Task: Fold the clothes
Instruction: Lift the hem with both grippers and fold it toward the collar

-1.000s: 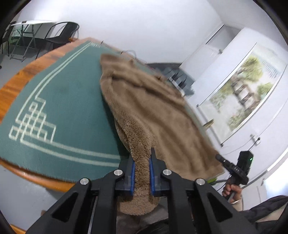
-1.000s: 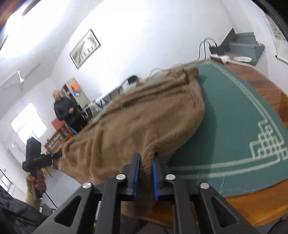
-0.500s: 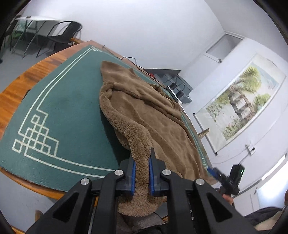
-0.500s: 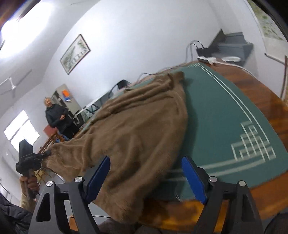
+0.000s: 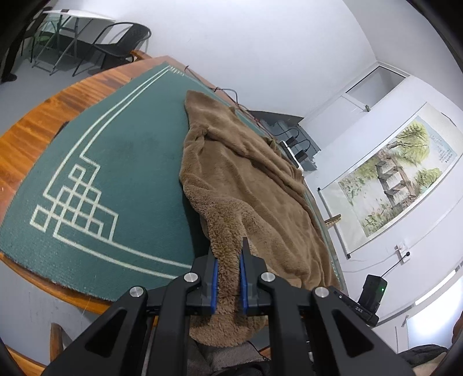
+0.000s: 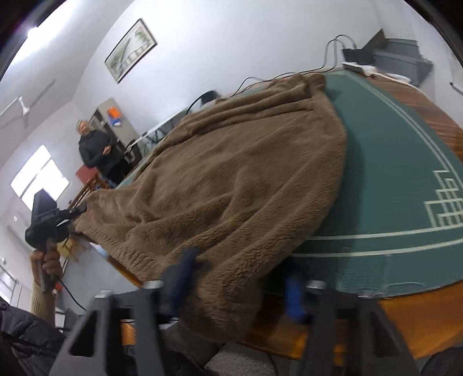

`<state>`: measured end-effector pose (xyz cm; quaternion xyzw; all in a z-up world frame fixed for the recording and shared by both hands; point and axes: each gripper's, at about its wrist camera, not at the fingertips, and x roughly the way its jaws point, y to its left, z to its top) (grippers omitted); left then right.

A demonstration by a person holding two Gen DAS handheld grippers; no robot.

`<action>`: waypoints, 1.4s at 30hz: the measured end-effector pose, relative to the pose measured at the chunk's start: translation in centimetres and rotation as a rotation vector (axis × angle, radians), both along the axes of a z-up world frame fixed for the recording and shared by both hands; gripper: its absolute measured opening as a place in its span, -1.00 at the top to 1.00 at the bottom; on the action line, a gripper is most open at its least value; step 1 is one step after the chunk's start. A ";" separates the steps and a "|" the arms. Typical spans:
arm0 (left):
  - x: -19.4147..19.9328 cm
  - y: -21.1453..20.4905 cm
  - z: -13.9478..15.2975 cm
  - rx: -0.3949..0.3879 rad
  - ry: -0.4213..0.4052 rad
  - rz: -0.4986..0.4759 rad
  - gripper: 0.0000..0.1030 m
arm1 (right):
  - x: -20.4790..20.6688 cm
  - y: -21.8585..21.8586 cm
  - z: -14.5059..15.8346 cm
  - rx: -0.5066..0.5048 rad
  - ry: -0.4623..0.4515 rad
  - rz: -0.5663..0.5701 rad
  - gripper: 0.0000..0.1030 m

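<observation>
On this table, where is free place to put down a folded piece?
Free: the green mat left of the brown garment, out to the wooden rim. Crowded: the far edge behind the garment, with cables and chargers.

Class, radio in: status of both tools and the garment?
Left tool shut on garment. Right tool closing, garment hem between, not pinched. Nothing in the way.

White walls; landscape scroll hanging; black chair by folding table; bright window; ceiling fan.
</observation>
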<state>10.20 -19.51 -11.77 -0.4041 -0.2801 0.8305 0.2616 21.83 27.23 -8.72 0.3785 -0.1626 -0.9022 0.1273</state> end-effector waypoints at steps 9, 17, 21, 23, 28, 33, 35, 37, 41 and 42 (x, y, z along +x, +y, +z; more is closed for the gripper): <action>-0.3 0.9 -2.9 -0.034 -0.106 -0.038 0.54 | -0.3 0.3 -0.5 -0.024 -0.033 0.007 0.44; -0.3 1.7 -3.2 -0.060 -0.113 -0.055 0.02 | -1.1 0.9 -0.8 -0.109 -0.050 0.016 0.37; 0.0 2.3 -3.1 -0.073 -0.103 -0.047 0.79 | -0.9 0.4 -0.6 -0.088 -0.032 0.014 0.51; 0.0 2.2 -2.4 -0.054 -0.082 -0.042 0.80 | -0.8 0.4 -0.1 -0.093 -0.004 0.015 0.62; -1.0 1.8 1.4 -0.002 0.005 -0.037 0.80 | -1.0 1.5 3.1 -0.152 0.099 0.037 0.66; -3.0 1.8 5.6 0.043 0.083 -0.039 0.80 | -2.8 1.8 7.5 -0.111 0.208 0.067 0.66; -4.5 2.3 7.2 0.040 0.111 -0.040 0.80 | -4.0 1.7 9.2 -0.071 0.245 0.073 0.66; -6.2 2.5 8.4 0.048 0.125 -0.039 0.80 | -5.5 2.0 10.9 -0.041 0.274 0.061 0.66; -9.9 3.1 10.7 0.069 0.141 -0.029 0.80 | -8.4 2.9 13.9 0.003 0.325 0.016 0.66; -11.1 3.2 11.3 0.067 0.148 -0.023 0.80 | -9.2 3.4 14.6 0.012 0.336 0.001 0.66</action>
